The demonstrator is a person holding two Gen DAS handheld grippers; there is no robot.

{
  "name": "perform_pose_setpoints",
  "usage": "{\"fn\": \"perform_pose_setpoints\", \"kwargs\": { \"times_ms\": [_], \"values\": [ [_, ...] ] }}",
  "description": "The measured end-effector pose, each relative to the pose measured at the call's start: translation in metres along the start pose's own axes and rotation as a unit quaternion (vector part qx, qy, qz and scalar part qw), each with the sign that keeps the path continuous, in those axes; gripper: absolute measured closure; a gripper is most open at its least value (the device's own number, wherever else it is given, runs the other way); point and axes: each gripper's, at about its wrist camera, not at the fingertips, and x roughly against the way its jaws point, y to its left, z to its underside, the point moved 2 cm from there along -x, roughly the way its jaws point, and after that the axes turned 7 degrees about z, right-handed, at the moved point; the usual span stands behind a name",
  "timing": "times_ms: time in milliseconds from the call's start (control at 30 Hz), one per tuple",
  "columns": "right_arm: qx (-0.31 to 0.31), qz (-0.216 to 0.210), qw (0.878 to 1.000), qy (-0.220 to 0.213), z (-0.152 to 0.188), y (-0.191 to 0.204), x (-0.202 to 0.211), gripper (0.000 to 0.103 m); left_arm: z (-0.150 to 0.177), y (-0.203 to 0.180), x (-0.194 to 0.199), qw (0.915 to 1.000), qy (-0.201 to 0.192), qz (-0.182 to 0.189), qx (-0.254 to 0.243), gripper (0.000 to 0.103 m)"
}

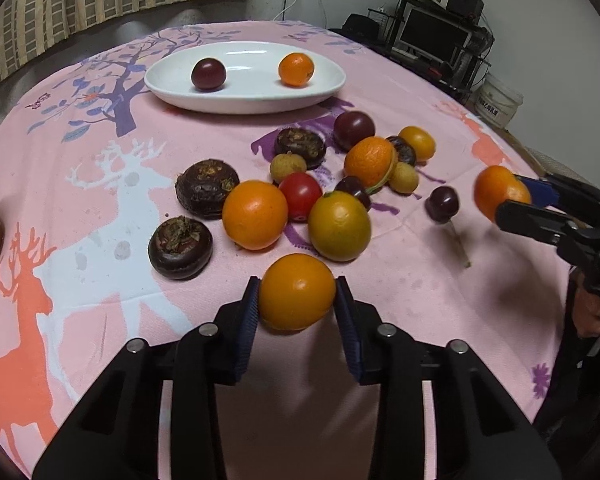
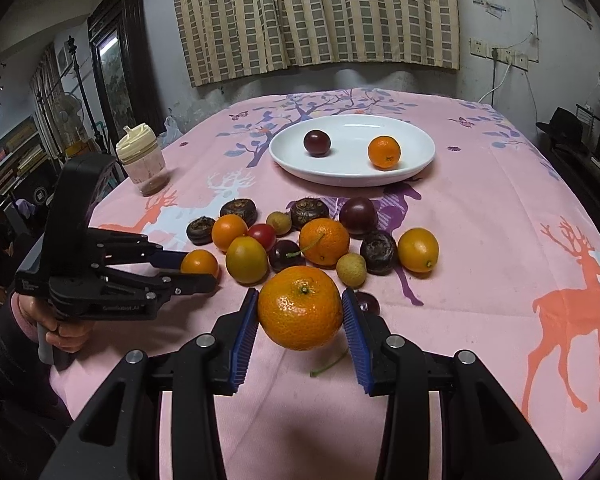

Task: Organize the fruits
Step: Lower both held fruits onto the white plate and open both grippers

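My left gripper (image 1: 296,300) is shut on a smooth orange kumquat (image 1: 297,291), held just above the pink tablecloth. It also shows in the right wrist view (image 2: 198,270). My right gripper (image 2: 300,314) is shut on a mandarin (image 2: 300,307), also seen in the left wrist view (image 1: 500,194). A white oval plate (image 1: 324,88) at the back holds a dark plum (image 1: 208,74) and a small mandarin (image 1: 296,69). A pile of mixed fruit (image 1: 300,188) lies between the plate and the grippers.
The pile has water chestnuts (image 1: 206,188), a cherry tomato (image 1: 300,194), longans (image 1: 287,165), cherries (image 1: 442,204) and more citrus. A lidded jar (image 2: 142,160) stands at the table's left. A loose green stem (image 2: 328,364) lies on the cloth.
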Motion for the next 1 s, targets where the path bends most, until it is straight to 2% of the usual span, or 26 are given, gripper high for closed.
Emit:
{"fn": "perform_pose_setpoints", "kwargs": {
  "times_ms": [67,133,267,333,467,600,833,900,1000],
  "values": [
    [0.000,-0.004,1.000,-0.005,-0.011,-0.003,-0.003,0.061,-0.012,0.000,0.013,0.9994,-0.019,0.027,0.007,0.067],
    [-0.003,-0.008,1.000,-0.015,-0.031,-0.007,-0.010,0.061,-0.034,0.004,0.026,0.9983,-0.044,0.037,0.012,0.067],
    [-0.016,-0.011,0.999,-0.033,-0.080,-0.018,-0.037,0.061,-0.101,0.024,0.030,0.9961,-0.083,0.019,0.025,0.067],
    [-0.019,-0.005,0.999,-0.028,-0.105,-0.023,-0.061,0.061,-0.130,0.033,0.016,0.9965,-0.077,0.006,0.032,0.067],
    [-0.017,0.021,1.000,0.002,-0.141,-0.033,-0.119,0.061,-0.172,0.049,-0.030,0.9984,-0.037,-0.028,0.031,0.067],
    [-0.031,0.035,0.998,0.043,-0.151,-0.043,-0.158,0.061,-0.182,0.064,-0.064,0.9984,0.000,-0.048,0.031,0.067],
    [-0.022,0.042,0.995,0.088,-0.141,-0.045,-0.187,0.060,-0.176,0.077,-0.091,0.9969,0.030,-0.067,0.030,0.066],
    [-0.021,0.043,0.994,0.094,-0.138,-0.045,-0.188,0.059,-0.174,0.077,-0.087,0.9957,0.020,-0.085,0.033,0.053],
    [-0.024,0.036,0.996,0.074,-0.140,-0.045,-0.175,0.045,-0.170,0.076,-0.066,0.9946,-0.005,-0.092,0.046,0.039]
  ]
}}
